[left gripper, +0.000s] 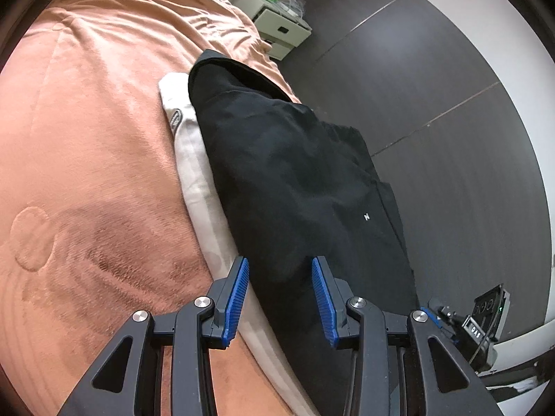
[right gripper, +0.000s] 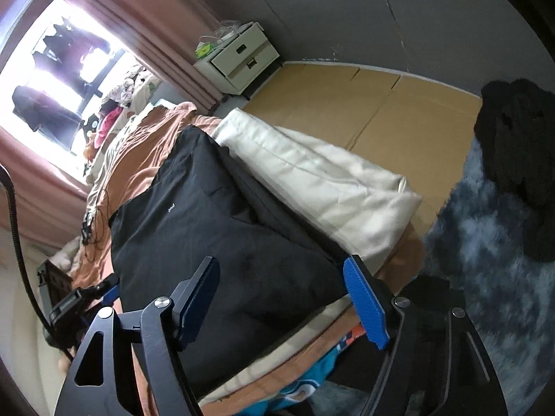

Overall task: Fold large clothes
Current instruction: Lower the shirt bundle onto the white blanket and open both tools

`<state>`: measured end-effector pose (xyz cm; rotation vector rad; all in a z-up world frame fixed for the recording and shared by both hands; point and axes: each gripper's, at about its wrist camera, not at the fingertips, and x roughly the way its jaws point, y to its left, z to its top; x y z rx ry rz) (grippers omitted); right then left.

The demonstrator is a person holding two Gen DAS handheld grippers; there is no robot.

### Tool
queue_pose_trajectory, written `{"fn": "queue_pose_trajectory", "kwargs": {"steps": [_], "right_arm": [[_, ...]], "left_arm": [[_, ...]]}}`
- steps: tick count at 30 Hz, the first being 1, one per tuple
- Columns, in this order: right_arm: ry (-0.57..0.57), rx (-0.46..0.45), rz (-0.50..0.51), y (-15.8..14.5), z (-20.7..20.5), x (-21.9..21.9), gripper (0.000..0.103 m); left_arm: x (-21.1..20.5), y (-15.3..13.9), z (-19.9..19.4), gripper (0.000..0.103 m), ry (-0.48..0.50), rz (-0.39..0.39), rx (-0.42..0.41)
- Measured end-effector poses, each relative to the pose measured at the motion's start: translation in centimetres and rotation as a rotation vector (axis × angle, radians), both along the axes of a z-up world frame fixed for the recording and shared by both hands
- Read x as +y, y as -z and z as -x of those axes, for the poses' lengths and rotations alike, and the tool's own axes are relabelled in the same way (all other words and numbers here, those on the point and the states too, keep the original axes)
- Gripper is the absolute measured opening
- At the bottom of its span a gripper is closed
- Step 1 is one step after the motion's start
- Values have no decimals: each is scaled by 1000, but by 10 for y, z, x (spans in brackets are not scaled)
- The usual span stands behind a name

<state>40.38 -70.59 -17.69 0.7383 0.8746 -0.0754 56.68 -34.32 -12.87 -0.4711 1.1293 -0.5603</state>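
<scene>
A large black garment [left gripper: 295, 180] lies folded along the edge of the bed, on top of a cream-white garment [left gripper: 194, 159]. It has a small white logo. My left gripper [left gripper: 280, 284] is open, with the blue pads on either side of the garment's near end and nothing held. In the right wrist view the black garment [right gripper: 215, 228] lies over the cream garment [right gripper: 322, 176]. My right gripper [right gripper: 281, 294] is open wide above its near edge and holds nothing.
An orange blanket [left gripper: 97, 131] covers the bed. A white bedside cabinet [right gripper: 239, 59] stands by the pink curtain [right gripper: 145, 17]. A fluffy blue-grey rug [right gripper: 492, 249] with a black item [right gripper: 520, 159] on it lies at right. Cardboard [right gripper: 374, 104] covers the floor.
</scene>
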Motion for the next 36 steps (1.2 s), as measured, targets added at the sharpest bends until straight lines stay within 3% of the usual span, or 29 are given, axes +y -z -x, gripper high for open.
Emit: {"fn": "queue_pose_trajectory", "kwargs": {"steps": [7, 15, 16, 18, 21, 32, 34, 36], "right_arm": [[118, -19, -44, 2, 37, -19, 74], [28, -42, -136, 25, 9, 14, 73], [30, -44, -135, 28, 4, 17, 67], [56, -48, -98, 30, 0, 20, 28], [95, -95, -90, 30, -2, 14, 17], [157, -79, -70, 28, 7, 10, 15], [163, -67, -50, 21, 12, 13, 20], [163, -60, 5, 9, 20, 18, 35]], "left_arm": [[-9, 4, -11, 39, 15, 8, -3], [-12, 11, -19, 39, 12, 27, 4], [-12, 11, -20, 39, 13, 27, 4], [-12, 11, -22, 39, 16, 25, 4], [-10, 12, -25, 39, 26, 42, 11], [14, -10, -7, 39, -8, -2, -31], [23, -17, 0, 39, -18, -7, -36], [28, -24, 5, 39, -21, -16, -42]]}}
